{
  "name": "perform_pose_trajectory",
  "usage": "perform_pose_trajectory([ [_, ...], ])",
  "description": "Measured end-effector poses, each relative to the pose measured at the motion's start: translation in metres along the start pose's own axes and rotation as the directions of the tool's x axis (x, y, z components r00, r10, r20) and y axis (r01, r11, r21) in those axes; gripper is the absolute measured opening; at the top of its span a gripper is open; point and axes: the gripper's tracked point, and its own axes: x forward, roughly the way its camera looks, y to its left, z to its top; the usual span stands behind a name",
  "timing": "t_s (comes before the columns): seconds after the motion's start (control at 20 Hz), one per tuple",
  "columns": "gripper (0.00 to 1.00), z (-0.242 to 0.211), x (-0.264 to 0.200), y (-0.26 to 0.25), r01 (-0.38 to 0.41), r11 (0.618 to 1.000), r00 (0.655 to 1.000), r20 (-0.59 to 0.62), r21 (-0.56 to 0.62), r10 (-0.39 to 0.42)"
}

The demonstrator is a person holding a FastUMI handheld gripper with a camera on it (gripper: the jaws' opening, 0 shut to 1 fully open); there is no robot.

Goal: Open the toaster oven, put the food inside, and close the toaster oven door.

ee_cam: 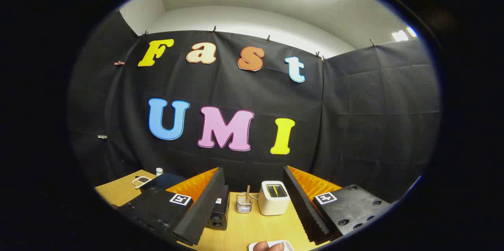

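Between the spread fingers, gripper (252, 207) open and holding nothing, sits the wooden worktop (252, 229). White toaster (274, 198) stands beyond the fingers near the worktop's far edge, closer to the right finger (311, 203). Wire holder (244, 203) just beside it, black box (219, 213) touching the left finger (197, 211). Food on a white plate (271, 246) at the near edge, between fingers.
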Motion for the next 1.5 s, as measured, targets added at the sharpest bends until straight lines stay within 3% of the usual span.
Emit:
perform_pose_trajectory([
  [1.15,0.97,-0.012,-0.008,0.002,-0.005,1.0,1.0,-0.023,0.018,0.005],
  [1.5,0.97,-0.03,-0.004,0.036,-0.064,0.997,0.996,-0.058,0.034,0.066],
])
